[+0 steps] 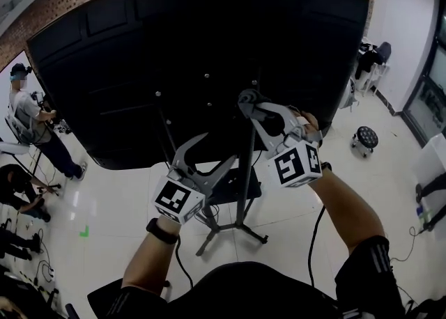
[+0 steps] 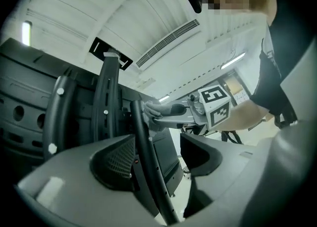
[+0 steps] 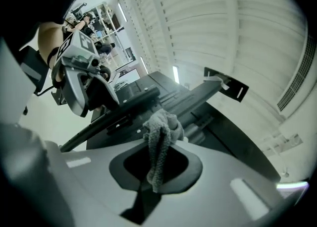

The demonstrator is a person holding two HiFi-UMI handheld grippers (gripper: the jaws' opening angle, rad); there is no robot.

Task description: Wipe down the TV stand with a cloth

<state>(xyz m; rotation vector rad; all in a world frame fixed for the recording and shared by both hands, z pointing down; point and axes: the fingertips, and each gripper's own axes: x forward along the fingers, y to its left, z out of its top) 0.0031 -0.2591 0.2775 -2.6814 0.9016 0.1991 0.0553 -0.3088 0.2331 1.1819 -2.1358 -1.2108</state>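
People stand at the far left edge, well apart from the stand, with bare white floor between them and its feet. The left gripper has its fingers spread wide. The black pole runs up between them, close against one finger and clear of the other. Overhead, the TV shows its dark back across most of the head view, and its lower edge hangs just above both grippers. Right of the pole, the right gripper has its fingers closed together on a grey cloth. The cloth's bunched end is pressed to the pole, higher up than the left gripper. A cable trails on the floor below the right arm. Farther right, a stool sits well apart, with open floor on both sides of it.
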